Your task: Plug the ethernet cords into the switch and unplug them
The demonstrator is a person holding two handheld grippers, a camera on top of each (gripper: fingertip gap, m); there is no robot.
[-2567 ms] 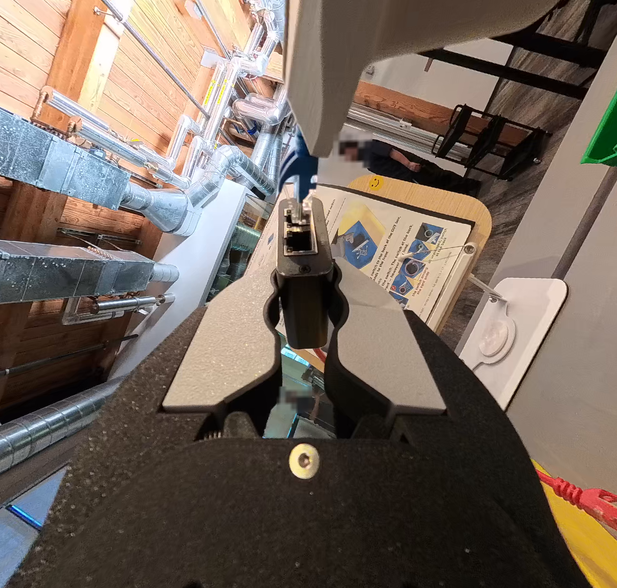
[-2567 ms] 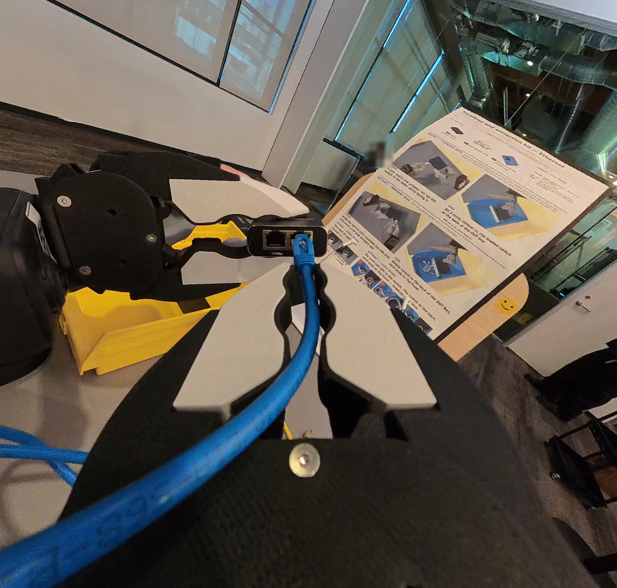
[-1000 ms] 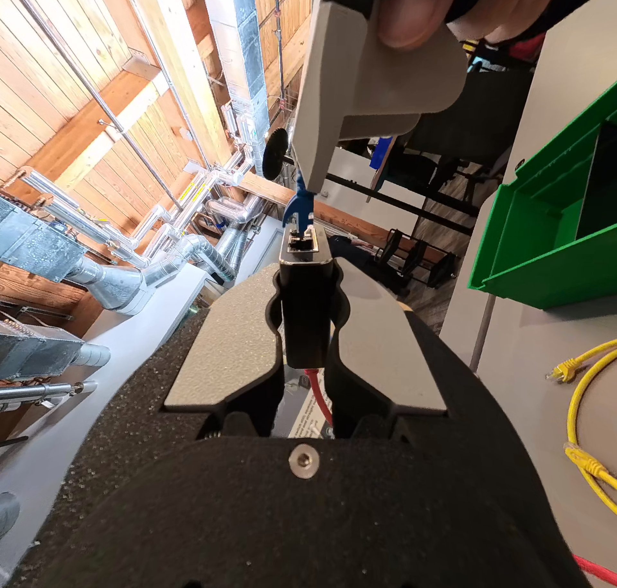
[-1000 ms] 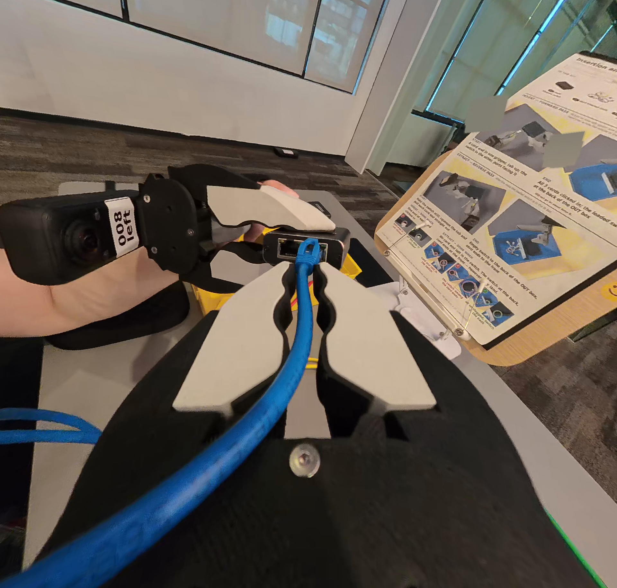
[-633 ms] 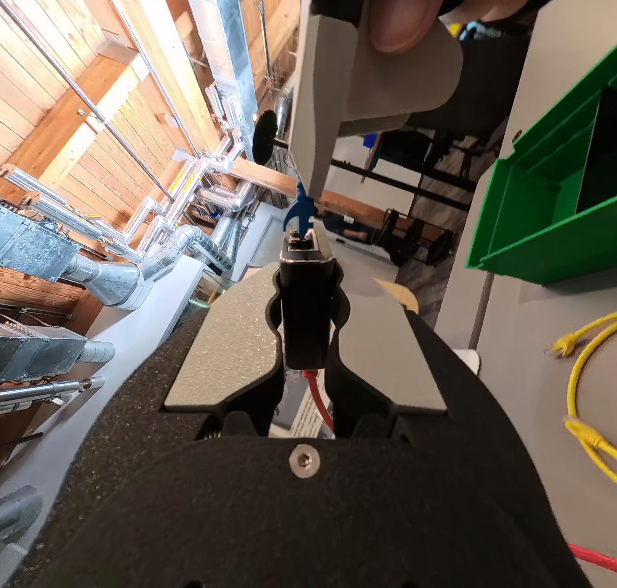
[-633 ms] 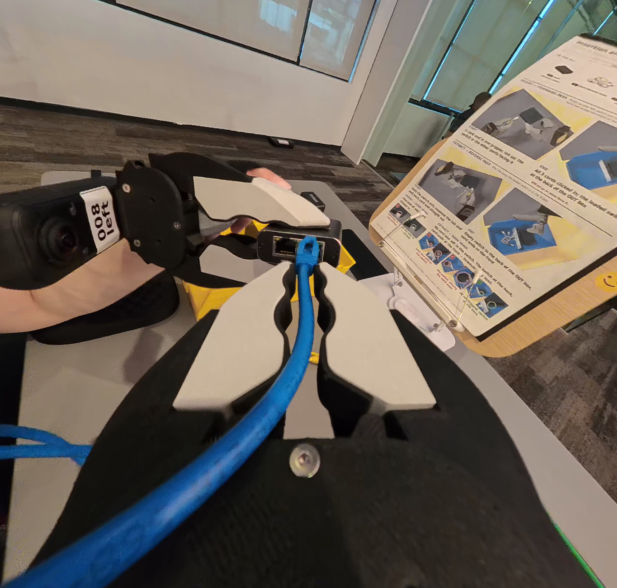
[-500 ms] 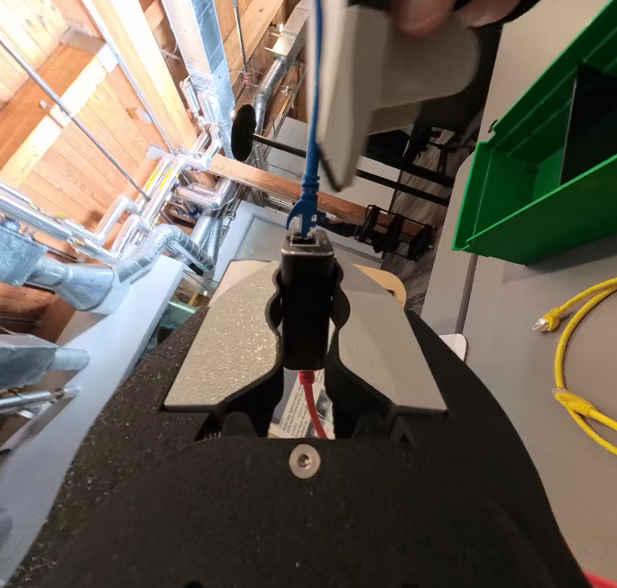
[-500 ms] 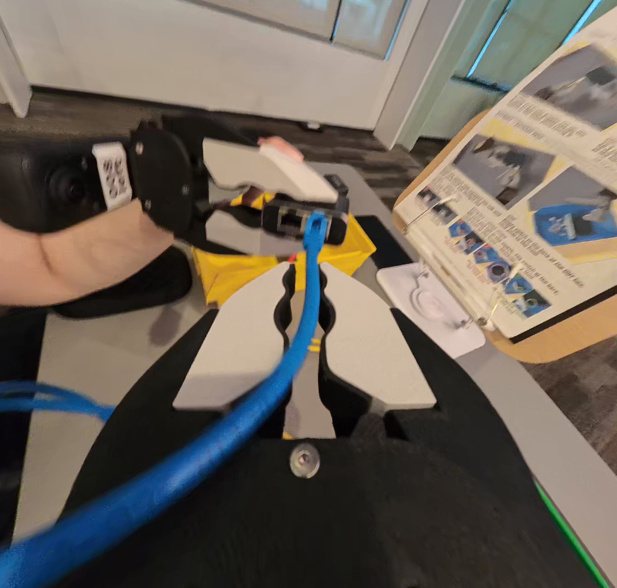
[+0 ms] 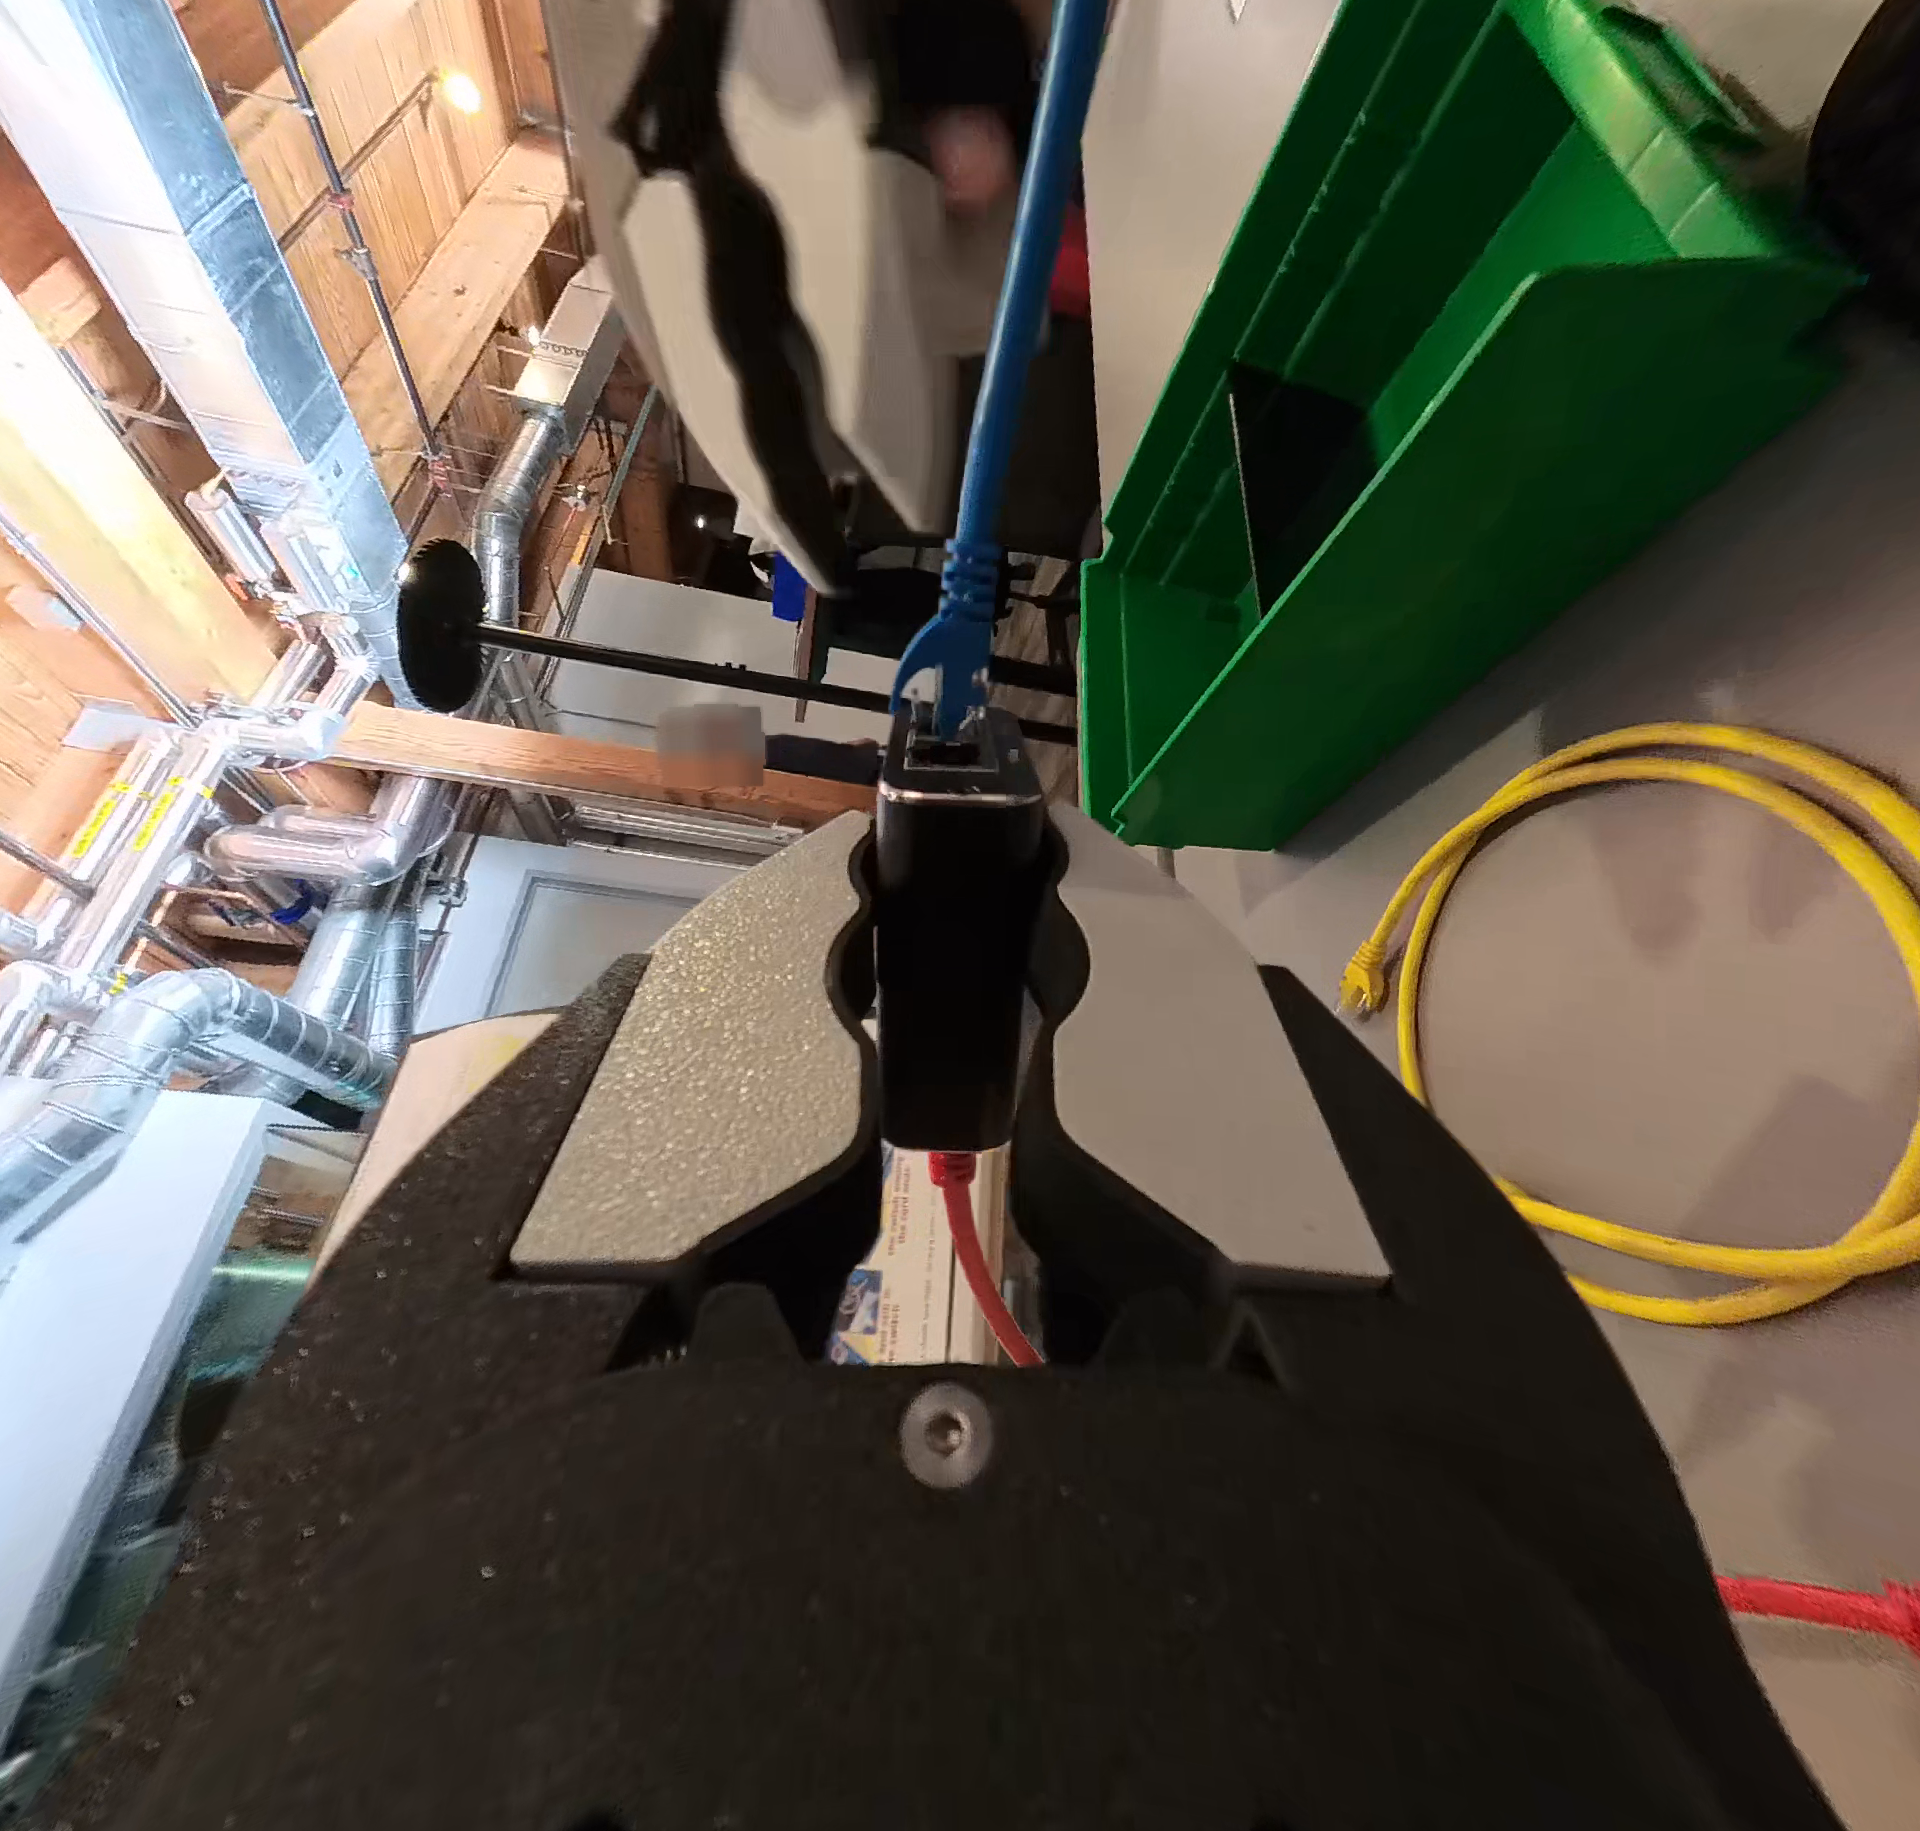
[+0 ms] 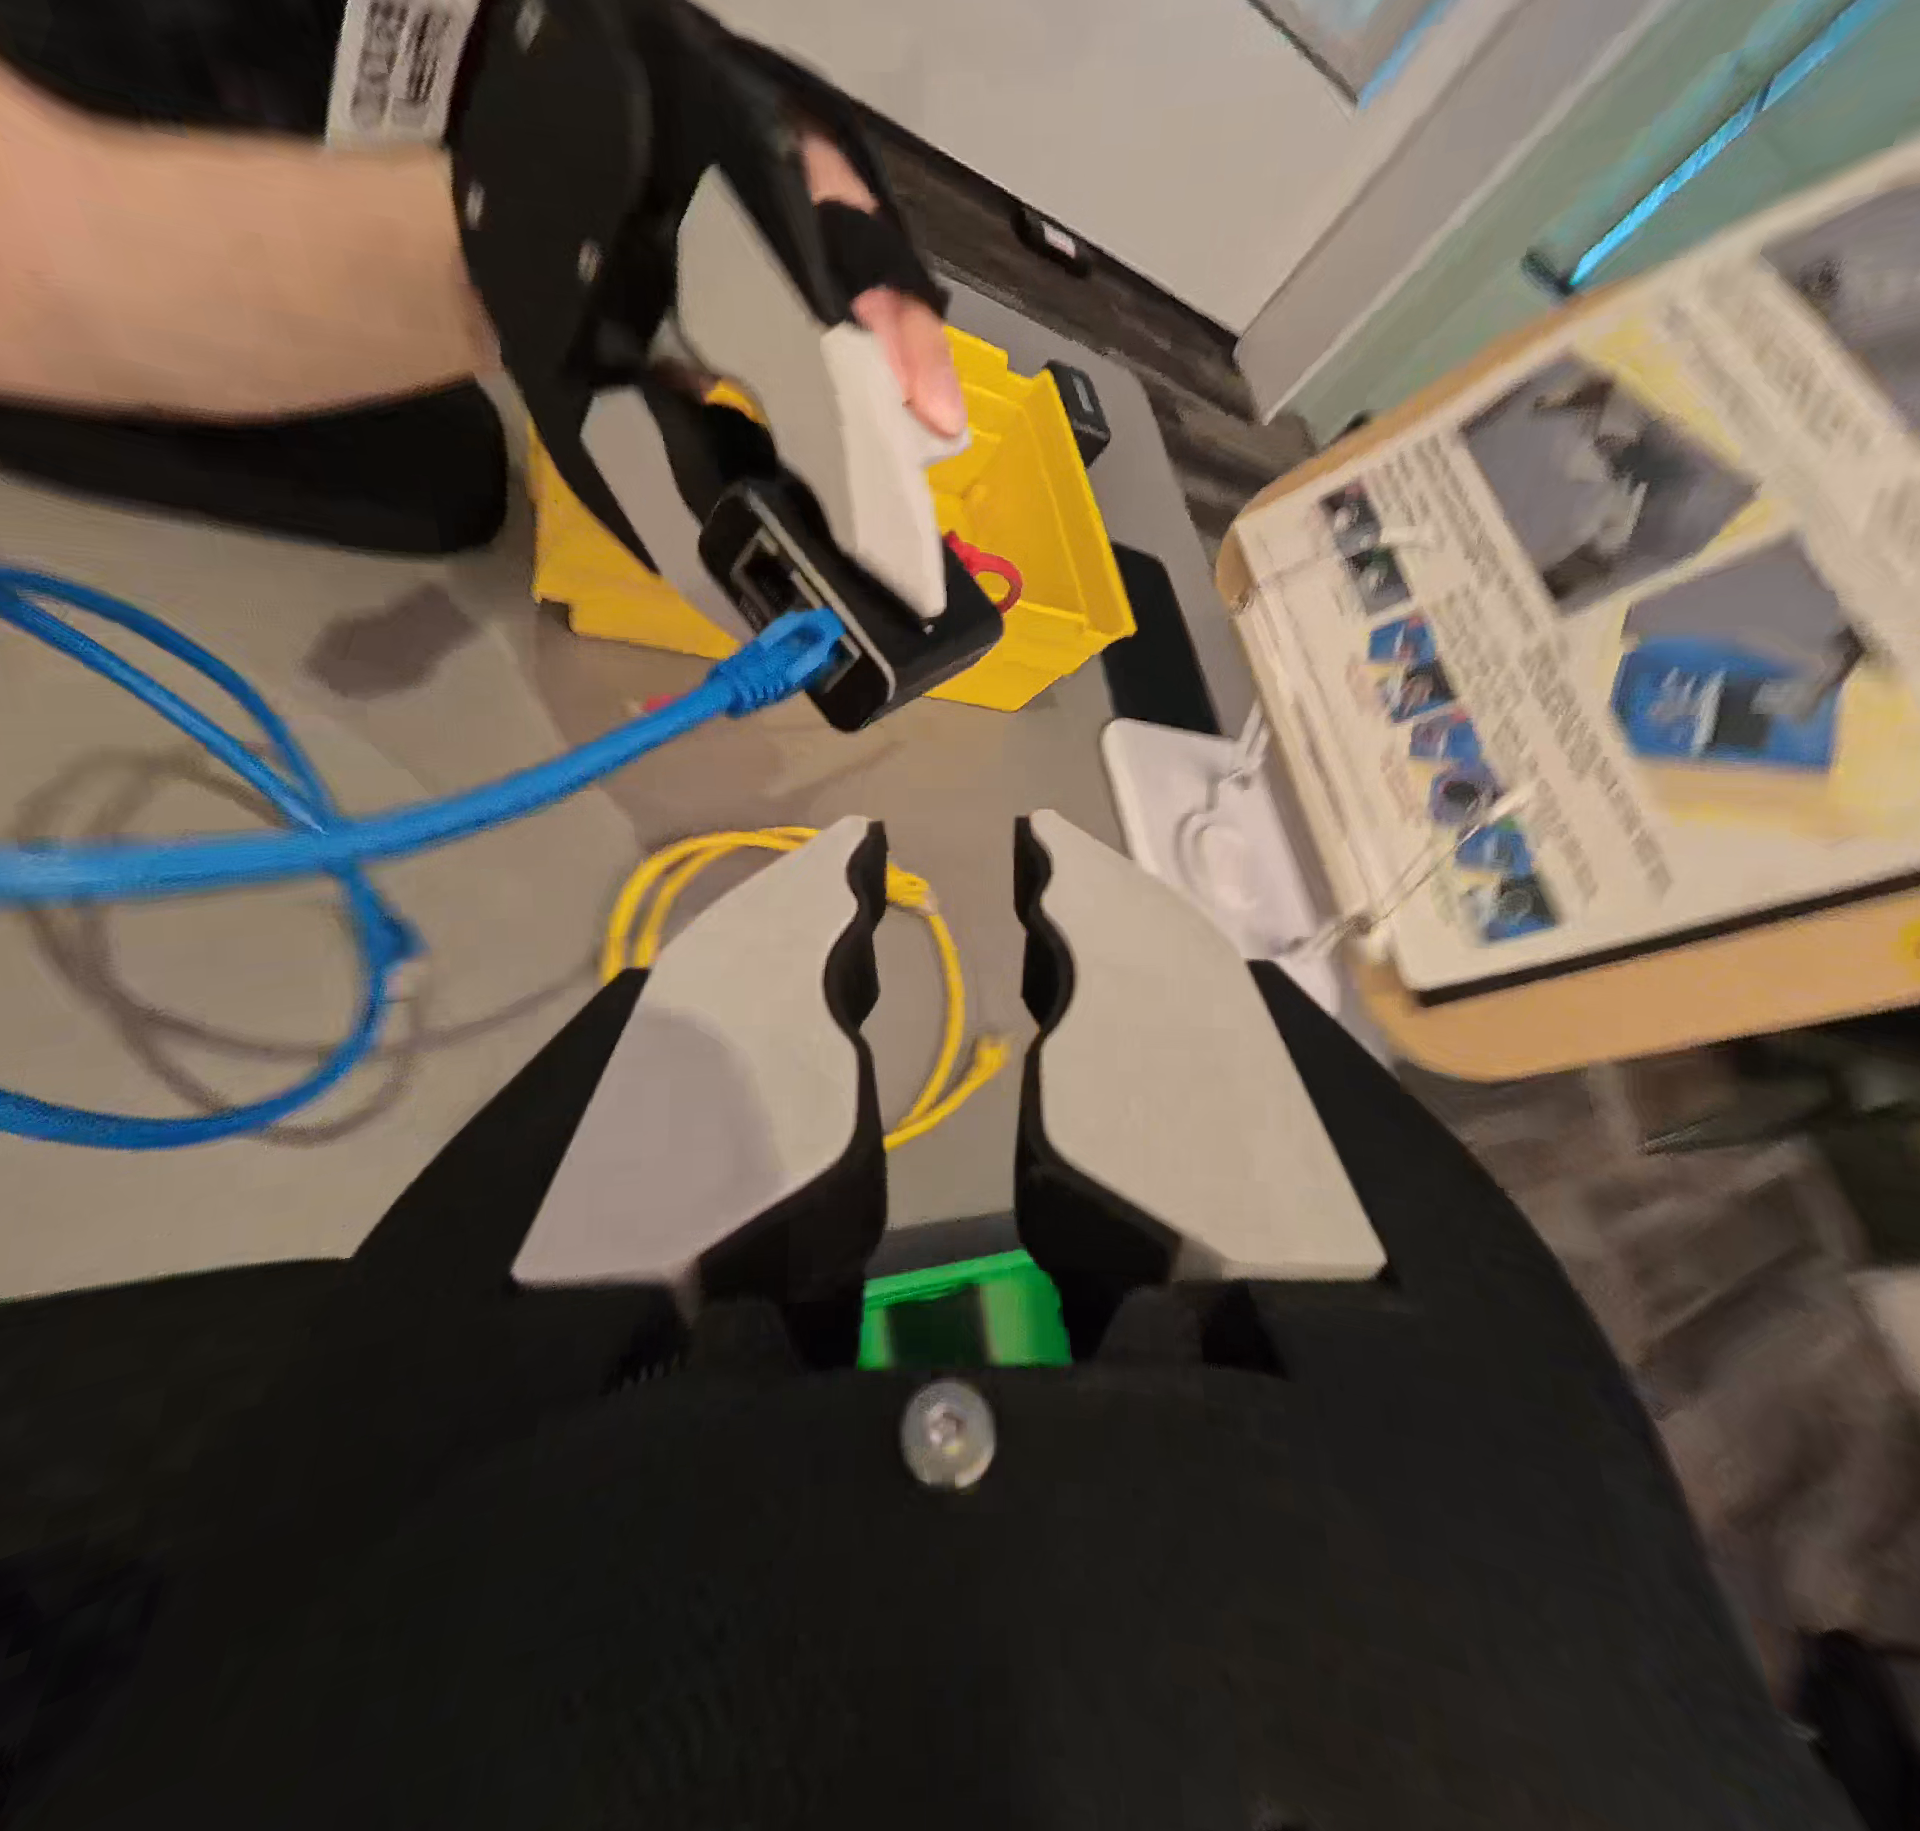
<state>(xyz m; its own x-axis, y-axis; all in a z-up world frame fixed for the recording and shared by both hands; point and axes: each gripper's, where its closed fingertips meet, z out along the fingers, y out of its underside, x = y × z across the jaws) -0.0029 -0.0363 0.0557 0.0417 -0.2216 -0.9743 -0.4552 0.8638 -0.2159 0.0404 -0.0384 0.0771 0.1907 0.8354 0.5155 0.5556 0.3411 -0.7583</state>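
Observation:
My left gripper (image 9: 956, 831) is shut on the black switch (image 9: 951, 960) and holds it above the grey table. A blue ethernet cord (image 9: 1013, 327) is plugged into the switch's far port, and a red cord (image 9: 971, 1251) comes out of its near end. In the right wrist view the switch (image 10: 862, 628) hangs tilted in the left gripper (image 10: 831, 576), with the blue plug (image 10: 779, 664) seated in it. My right gripper (image 10: 948, 836) is open and empty, drawn back from the switch. A coiled yellow cord (image 10: 935, 960) lies on the table below it.
A green bin (image 9: 1455, 410) stands on the table (image 9: 1621, 846) beside the yellow cord (image 9: 1662, 1262). A yellow bin (image 10: 1039, 534) sits behind the switch. An instruction board (image 10: 1610, 638) leans at the right, with a white pad (image 10: 1195, 836) at its foot. Blue cord loops (image 10: 208, 846) lie at the left. The tips of one gripper are about 6 cm away from the tips of the other.
My right gripper has let go of the blue cord and pulled back and up. The blue plug stays in the switch. My left gripper has tilted the switch downward.

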